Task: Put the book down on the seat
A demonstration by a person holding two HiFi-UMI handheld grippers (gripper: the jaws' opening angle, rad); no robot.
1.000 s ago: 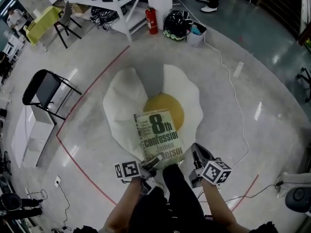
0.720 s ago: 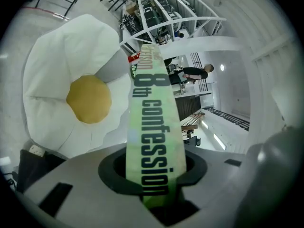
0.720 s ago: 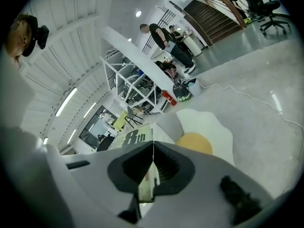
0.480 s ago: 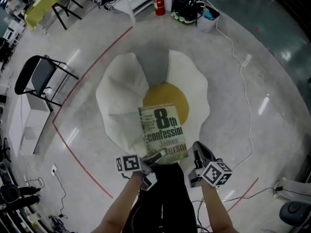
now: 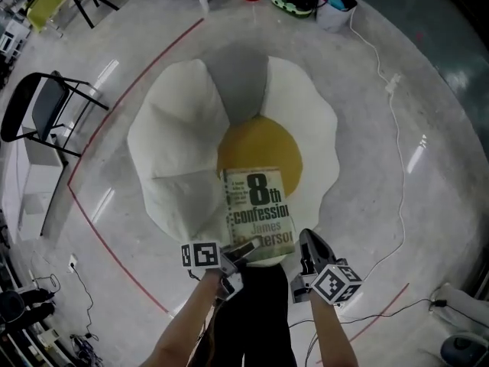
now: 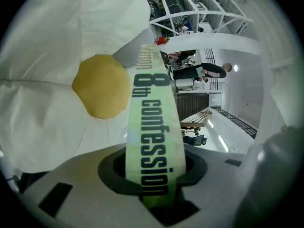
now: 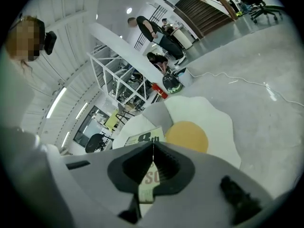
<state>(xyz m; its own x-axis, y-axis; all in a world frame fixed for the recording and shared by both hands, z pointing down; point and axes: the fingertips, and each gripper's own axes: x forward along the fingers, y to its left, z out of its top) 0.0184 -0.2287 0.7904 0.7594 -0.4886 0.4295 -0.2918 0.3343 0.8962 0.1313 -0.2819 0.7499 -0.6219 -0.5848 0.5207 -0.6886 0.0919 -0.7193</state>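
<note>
- Since a second ago, the book (image 5: 258,214) and both grippers have come down toward the seat (image 5: 176,144). The seat now fills more of the head view.
- We see one book, a pale green paperback with a large dark "8th confession" on its cover. It lies face up over the near edge of the seat, its far end over the yellow centre (image 5: 260,144). We cannot tell whether it already touches the cushion.
- We see one seat: a floor cushion shaped like a fried egg, white with one round yellow middle, lying on the grey floor (image 5: 428,205).
- We count two grippers, each carrying one marker cube.
- The left gripper (image 5: 243,249) pinches the book at its near left corner. In the left gripper view the spine runs straight out from between its jaws.
- The right gripper (image 5: 308,248) is at the near right corner. In the right gripper view its jaws are drawn nearly together, with the corner of the book clamped between them.
- Two bare forearms reach in from the bottom of the head view, one to each gripper.
- To the left of the seat, well apart from it, stands one black folding chair (image 5: 38,105).
- One red line (image 5: 99,228) curves across the floor around the seat's left side.
- One white cable (image 5: 393,121) trails over the floor on the right.
</note>
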